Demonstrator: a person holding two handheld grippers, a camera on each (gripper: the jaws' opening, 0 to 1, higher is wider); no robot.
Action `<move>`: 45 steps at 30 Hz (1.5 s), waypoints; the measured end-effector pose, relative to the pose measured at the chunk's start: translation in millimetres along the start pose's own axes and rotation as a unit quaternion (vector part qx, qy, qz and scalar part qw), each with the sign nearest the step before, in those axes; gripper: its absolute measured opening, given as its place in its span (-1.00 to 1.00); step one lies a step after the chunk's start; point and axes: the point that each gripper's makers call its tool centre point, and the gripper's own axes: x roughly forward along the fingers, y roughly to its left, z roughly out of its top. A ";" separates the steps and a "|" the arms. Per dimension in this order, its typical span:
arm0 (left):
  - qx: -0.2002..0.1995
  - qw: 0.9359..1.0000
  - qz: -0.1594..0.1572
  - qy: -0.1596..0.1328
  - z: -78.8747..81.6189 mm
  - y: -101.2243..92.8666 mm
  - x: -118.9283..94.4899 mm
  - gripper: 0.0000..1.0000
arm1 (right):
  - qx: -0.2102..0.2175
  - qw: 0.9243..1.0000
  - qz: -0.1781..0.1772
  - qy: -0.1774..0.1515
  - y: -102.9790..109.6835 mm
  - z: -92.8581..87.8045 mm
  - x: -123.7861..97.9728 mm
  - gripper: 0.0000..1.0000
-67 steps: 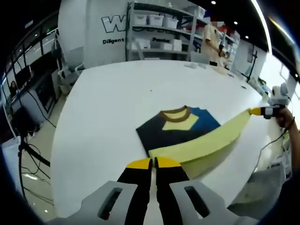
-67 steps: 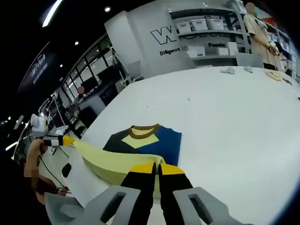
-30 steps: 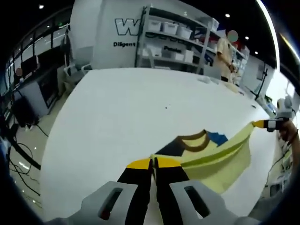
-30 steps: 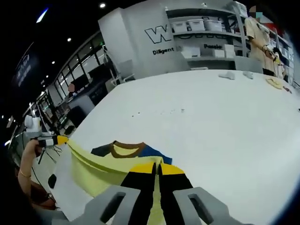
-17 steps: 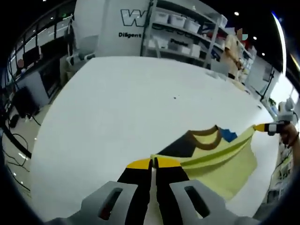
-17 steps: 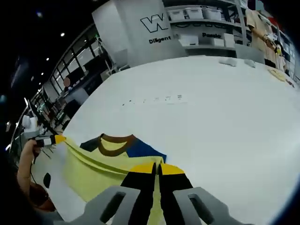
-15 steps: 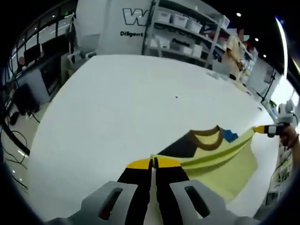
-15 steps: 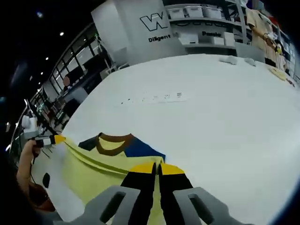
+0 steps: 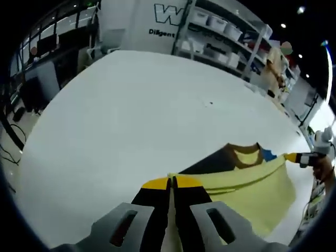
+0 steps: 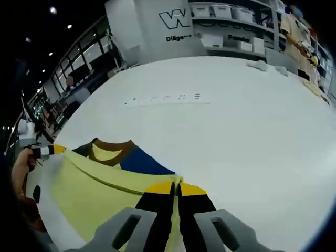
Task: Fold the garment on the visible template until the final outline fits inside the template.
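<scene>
Together, both hand-held grippers [image 9: 171, 181] [image 10: 177, 185] pinch the garment's [image 9: 247, 184] yellow hem over the table [image 9: 121, 105].

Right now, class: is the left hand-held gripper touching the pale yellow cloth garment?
Touching. In the left gripper view, the left hand-held gripper is shut on the pale yellow cloth garment edge.

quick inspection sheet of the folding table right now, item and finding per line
surface: white table, mostly bare; a row of small marks lies on it in the right gripper view.
job's things: garment, yellow, navy and blue with a brown collar; its yellow hem edge is held stretched between both grippers above the table. No template outline made out.
clutter: small pale items on the far table edge.
grippers: left gripper shut on the hem; right gripper shut on the hem.
cables: dark cables off the table's left side.
surroundings: shelves with white bins, a wall with lettering, and a person's hand.
</scene>
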 end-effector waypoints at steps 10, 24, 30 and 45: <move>0.035 0.999 -0.011 0.002 -5.1 -3.5 6.3 -1.00 | -0.052 0.999 0.006 0.000 -3.7 -7.4 12.9 -1.00; 0.215 0.972 -0.070 -0.062 11.8 -20.5 -17.6 -0.40 | -0.187 0.980 0.051 -0.037 11.9 5.0 -6.6 -0.59; 0.301 0.944 -0.116 -0.068 9.6 -27.8 -23.1 -0.19 | -0.316 0.946 0.063 -0.030 16.1 -1.0 -11.1 -0.34; 0.425 0.897 -0.122 -0.018 -3.1 -20.7 3.8 -0.31 | -0.448 0.892 0.057 -0.022 2.9 0.1 2.8 -0.45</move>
